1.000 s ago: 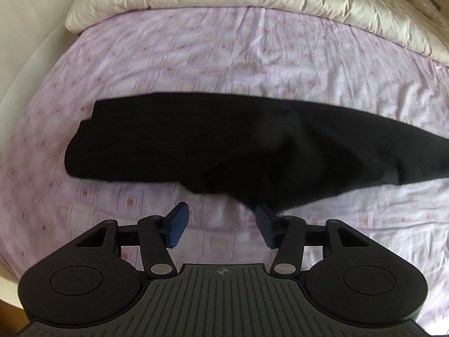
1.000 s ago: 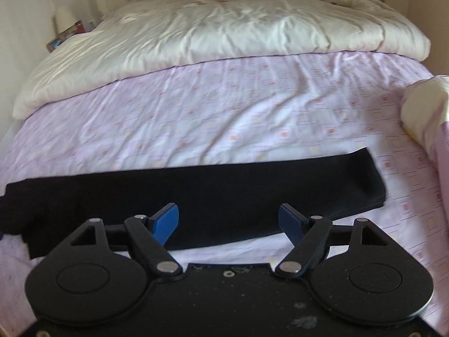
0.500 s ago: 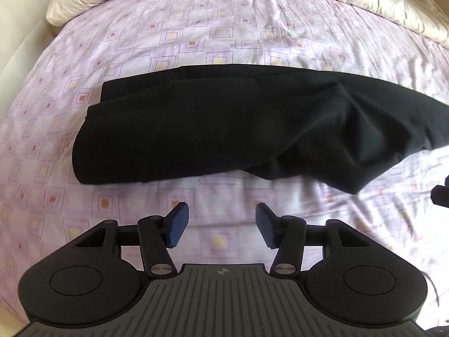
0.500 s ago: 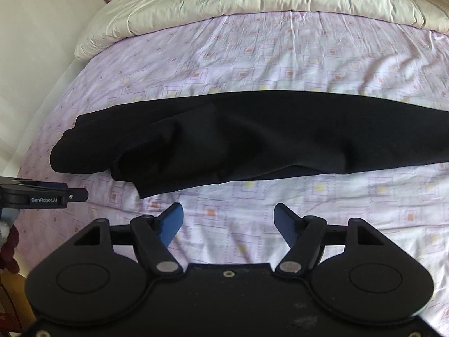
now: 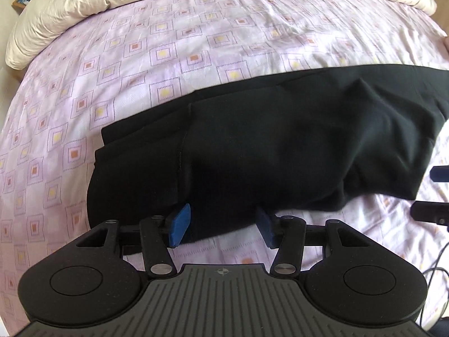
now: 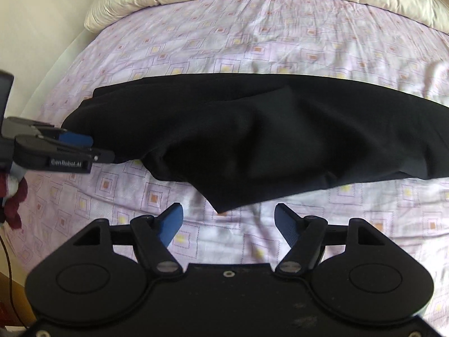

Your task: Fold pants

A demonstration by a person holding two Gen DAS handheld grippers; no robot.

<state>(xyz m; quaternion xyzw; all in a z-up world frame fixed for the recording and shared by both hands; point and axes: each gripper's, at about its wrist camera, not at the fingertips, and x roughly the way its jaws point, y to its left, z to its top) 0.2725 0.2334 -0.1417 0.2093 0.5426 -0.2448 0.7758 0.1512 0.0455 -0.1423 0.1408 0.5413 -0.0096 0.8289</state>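
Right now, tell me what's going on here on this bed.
A person with a handheld gripper in each hand is folding black pants laid across a bed sheet patterned with small squares. The left gripper is open, its fingers straddling the near edge of the pants at their left end. The right gripper is open too, just short of a pointed flap of fabric hanging toward it. Neither has gripped the cloth yet. A cream duvet lies bunched further up the bed.

Black pants (image 5: 280, 146) lie lengthwise across the bed (rumpled, one corner jutting forward).
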